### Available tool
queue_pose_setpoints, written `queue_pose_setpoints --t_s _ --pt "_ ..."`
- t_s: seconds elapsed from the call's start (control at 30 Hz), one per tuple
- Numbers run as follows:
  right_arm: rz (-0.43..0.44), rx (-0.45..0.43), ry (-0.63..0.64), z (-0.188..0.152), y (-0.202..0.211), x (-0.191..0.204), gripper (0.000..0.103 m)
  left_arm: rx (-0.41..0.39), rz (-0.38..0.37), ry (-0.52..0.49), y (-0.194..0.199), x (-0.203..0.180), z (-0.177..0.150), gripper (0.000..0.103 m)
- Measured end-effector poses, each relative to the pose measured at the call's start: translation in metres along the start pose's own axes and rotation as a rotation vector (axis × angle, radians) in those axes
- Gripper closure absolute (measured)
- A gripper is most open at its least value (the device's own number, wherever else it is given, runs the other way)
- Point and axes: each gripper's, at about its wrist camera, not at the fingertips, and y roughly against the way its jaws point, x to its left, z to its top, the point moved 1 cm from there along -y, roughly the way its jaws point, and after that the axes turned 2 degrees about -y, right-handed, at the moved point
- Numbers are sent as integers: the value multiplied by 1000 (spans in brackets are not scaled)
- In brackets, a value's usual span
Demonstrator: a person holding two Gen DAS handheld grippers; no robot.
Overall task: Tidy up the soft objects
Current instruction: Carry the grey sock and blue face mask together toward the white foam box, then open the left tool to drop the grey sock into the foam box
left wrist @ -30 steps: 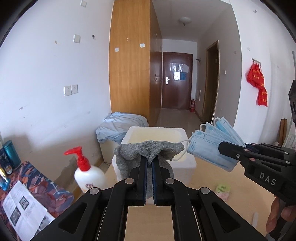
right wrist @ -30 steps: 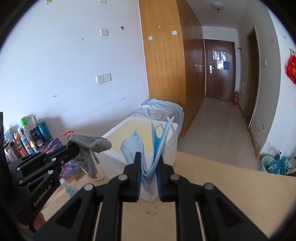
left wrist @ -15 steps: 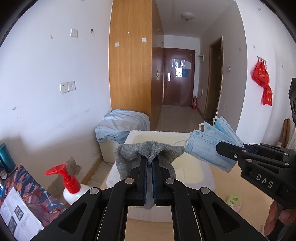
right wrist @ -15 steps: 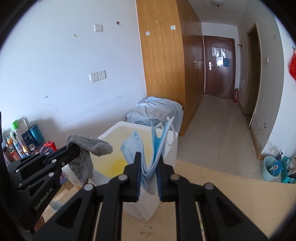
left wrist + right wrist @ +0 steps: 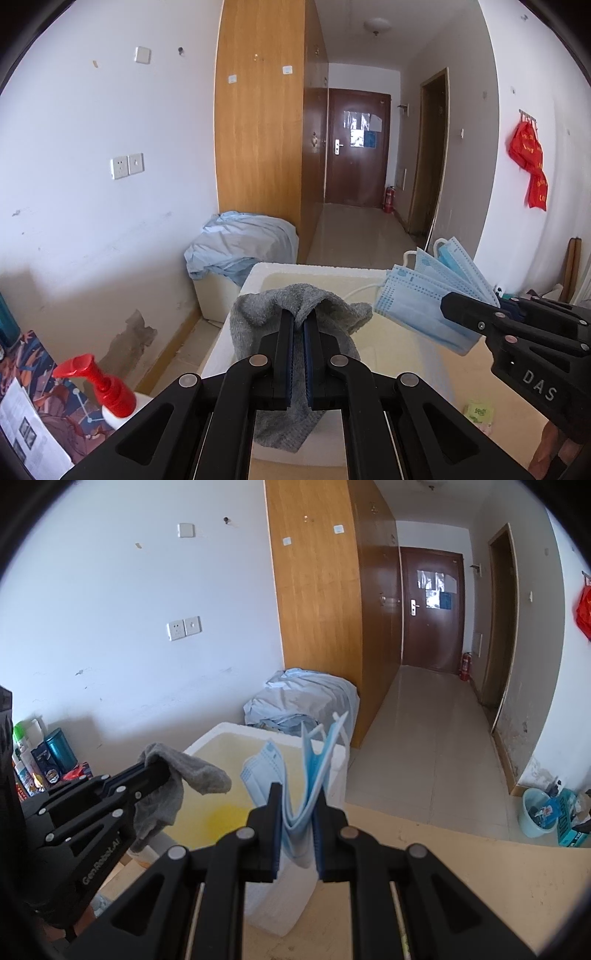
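My left gripper (image 5: 299, 317) is shut on a grey sock (image 5: 295, 299), which drapes over the fingertips and hangs down above the open white foam box (image 5: 317, 269). From the right wrist view the same sock (image 5: 192, 771) dangles from the left gripper (image 5: 162, 771) over the box's left side (image 5: 210, 738). My right gripper (image 5: 297, 794) is shut on a bundle of blue face masks (image 5: 314, 771), held upright over the box. In the left wrist view those masks (image 5: 428, 295) fan out from the right gripper (image 5: 448, 299) above the box's right part.
A white pump bottle with a red top (image 5: 107, 387) and a patterned cloth with papers (image 5: 33, 406) lie at the left. Bottles and a teal can (image 5: 59, 749) stand by the wall. A blue sheet bundle (image 5: 240, 247) sits behind the box. The wooden tabletop (image 5: 480, 886) extends right.
Both grippers have moved forward over the foam box, so its inside now lies under the sock and masks. The pump bottle has slid toward the lower left of the left wrist view.
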Motion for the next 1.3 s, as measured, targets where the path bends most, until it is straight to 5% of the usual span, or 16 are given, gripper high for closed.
queue_pose_setpoints --t_s 0.93,1.03,1.1,1.13,1.3 --pt "-15 -14 -9 4 -4 -7 86 -8 -25 -13 -35 -6 14 96" --pt "-14 -14 -9 4 -3 -8 86 -10 -7 -12 -34 -5 15 76" --pt "-14 -16 -10 5 -3 -9 86 1 -2 -13 -35 -5 14 35" --pt "-14 -16 -10 5 -3 -9 85 8 3 -11 -35 -5 13 28" --pt "-12 -14 -9 5 -3 -10 86 -48 55 7 -23 1 13 24"
